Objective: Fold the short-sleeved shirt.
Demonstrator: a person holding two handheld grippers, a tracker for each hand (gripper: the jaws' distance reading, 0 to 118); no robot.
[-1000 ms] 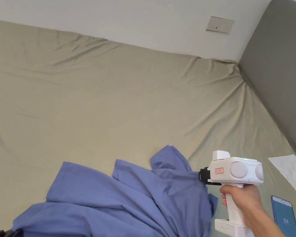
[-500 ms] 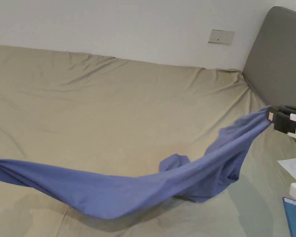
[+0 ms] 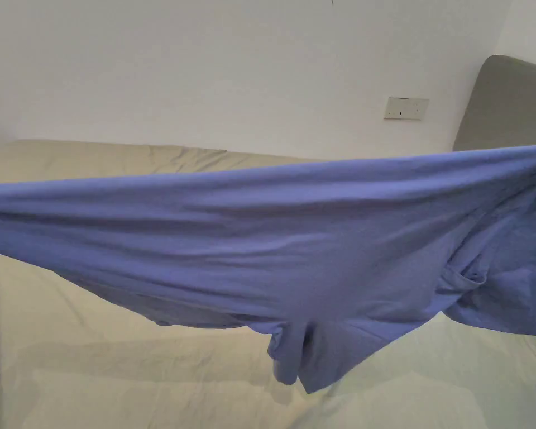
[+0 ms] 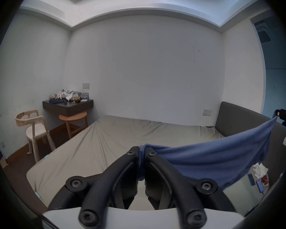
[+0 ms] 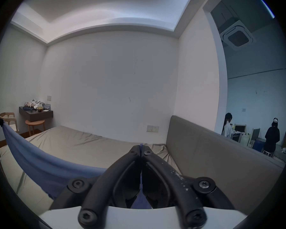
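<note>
The blue cotton short-sleeved shirt [image 3: 272, 234] hangs stretched above the olive-sheeted bed [image 3: 94, 368], one end clamped in the left gripper [image 4: 141, 153] jaws, the other in the right gripper [image 5: 141, 147] jaws. The right gripper view adds two people beyond the bed's headboard. Half a second ago the shirt sagged lower.

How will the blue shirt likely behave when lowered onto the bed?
Probably floppy: the blue shirt sags between the left gripper and right gripper. Likely light, held by pinched edges. Its hanging sleeve may crumple on the bed.
</note>
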